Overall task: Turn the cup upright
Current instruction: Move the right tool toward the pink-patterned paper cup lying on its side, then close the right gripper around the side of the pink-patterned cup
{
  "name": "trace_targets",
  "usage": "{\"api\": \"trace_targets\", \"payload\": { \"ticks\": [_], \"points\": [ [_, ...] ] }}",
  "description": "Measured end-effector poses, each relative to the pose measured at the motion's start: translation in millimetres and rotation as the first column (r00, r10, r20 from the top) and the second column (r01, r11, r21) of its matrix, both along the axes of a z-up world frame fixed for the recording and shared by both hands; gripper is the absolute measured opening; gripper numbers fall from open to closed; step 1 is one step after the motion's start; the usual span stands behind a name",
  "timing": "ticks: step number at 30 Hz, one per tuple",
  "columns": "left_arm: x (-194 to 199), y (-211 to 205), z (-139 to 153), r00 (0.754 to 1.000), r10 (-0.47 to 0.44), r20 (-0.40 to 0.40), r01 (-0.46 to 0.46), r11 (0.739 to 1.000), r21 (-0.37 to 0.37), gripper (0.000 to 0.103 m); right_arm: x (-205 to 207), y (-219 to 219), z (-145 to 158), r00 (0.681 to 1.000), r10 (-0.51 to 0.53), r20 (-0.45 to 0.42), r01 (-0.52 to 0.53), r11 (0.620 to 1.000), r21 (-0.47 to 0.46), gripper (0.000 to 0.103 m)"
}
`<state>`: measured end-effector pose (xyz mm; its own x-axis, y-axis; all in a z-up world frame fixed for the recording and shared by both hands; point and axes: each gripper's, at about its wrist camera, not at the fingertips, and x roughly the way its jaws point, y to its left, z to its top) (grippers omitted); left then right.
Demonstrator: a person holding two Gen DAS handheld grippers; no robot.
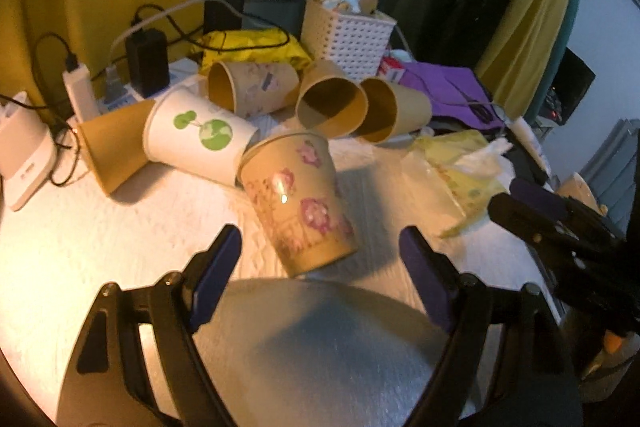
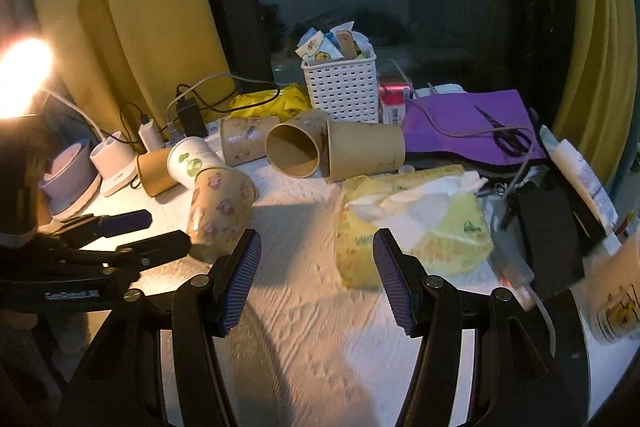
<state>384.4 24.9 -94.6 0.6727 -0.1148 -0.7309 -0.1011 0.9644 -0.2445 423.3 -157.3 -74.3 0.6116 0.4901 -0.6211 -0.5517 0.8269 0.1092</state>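
A brown paper cup with pink flowers (image 1: 298, 197) lies tilted on the white cloth, its base toward me. My left gripper (image 1: 320, 247) is open, its fingers on either side of the cup's base, not touching. The cup also shows in the right wrist view (image 2: 220, 211), with the left gripper (image 2: 148, 229) beside it. Behind it lie a white cup with green print (image 1: 196, 135) and several brown cups (image 1: 332, 103) on their sides. My right gripper (image 2: 316, 255) is open and empty above the cloth, right of the flowered cup.
A yellow tissue pack (image 2: 416, 223) lies right of the flowered cup. A white basket (image 2: 340, 87), chargers and cables (image 1: 140, 55), a purple cloth with scissors (image 2: 508, 139) and a lit lamp (image 2: 20, 79) crowd the back and sides.
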Motion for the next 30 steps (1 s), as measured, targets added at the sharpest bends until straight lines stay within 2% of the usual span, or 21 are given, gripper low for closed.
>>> {"api": "trace_targets", "payload": {
  "ticks": [7,10,15,22,30],
  "points": [
    [27.4,6.9,-20.2,0.998,0.004,-0.059,-0.007,0.999,-0.045,0.082,20.3,3.8,-9.1,1.000,0.016,-0.020,-0.016,1.000,0.005,0.061],
    [33.2,7.4,-24.7,0.997,0.009,-0.073,-0.012,0.999,-0.046,0.068,23.8,4.3,-10.6,1.000,0.023,-0.019,-0.023,1.000,0.015,0.061],
    [32.8,10.5,-25.9,0.998,0.010,-0.059,-0.014,0.998,-0.064,0.066,26.3,6.3,-14.6,0.999,0.025,-0.026,-0.024,1.000,0.018,0.061],
    [10.6,6.9,-12.9,1.000,-0.021,-0.020,0.020,0.997,-0.079,0.065,12.0,8.3,-6.0,1.000,0.015,-0.014,-0.014,1.000,0.004,0.061],
    [-41.6,-0.3,16.2,0.997,-0.047,0.057,0.050,0.997,-0.050,0.065,-31.6,10.2,13.0,1.000,0.023,0.020,-0.023,1.000,0.010,0.061]
  ]
}}
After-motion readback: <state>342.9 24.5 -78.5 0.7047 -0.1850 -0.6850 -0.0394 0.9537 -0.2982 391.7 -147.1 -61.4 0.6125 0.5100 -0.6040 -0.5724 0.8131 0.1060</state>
